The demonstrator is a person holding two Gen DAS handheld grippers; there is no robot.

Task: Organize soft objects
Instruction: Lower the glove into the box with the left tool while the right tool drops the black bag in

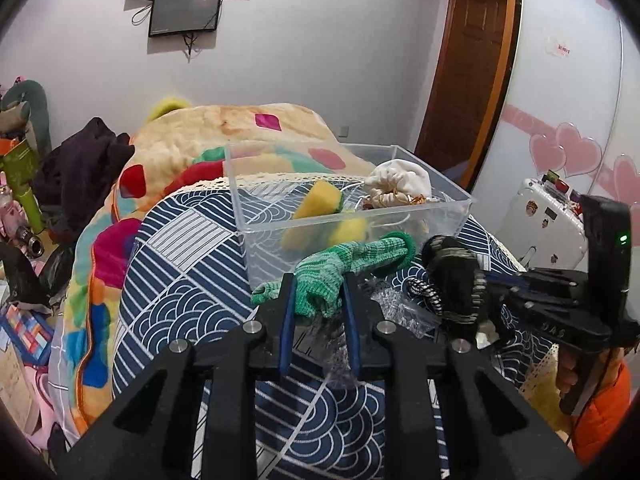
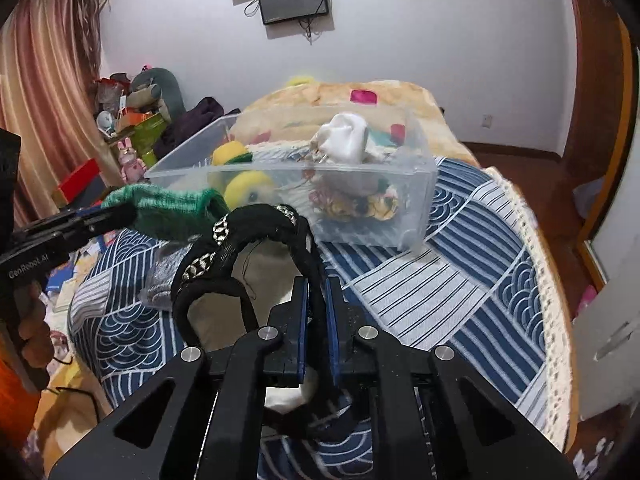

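Observation:
A clear plastic bin [image 1: 420, 216] [image 2: 280, 170] stands on the blue patterned cloth. It holds a yellow sponge [image 1: 318, 200] [image 2: 248, 186] and a white drawstring pouch [image 1: 400, 180] [image 2: 344, 136]. My left gripper [image 1: 318, 284] is shut on a green knit glove [image 1: 352, 260] [image 2: 176, 204], held above the cloth just in front of the bin. My right gripper [image 2: 317, 284] [image 1: 500, 300] is shut on a black knit item with silver trim [image 2: 248, 240] [image 1: 456, 276], lifted to the right of the glove.
A clear plastic bag [image 1: 400, 308] lies on the cloth [image 2: 460, 280] under the grippers. A colourful blanket [image 1: 180, 148] is heaped behind the bin. Clutter [image 2: 132, 120] fills the floor at the left. A white suitcase [image 1: 548, 216] stands at the right.

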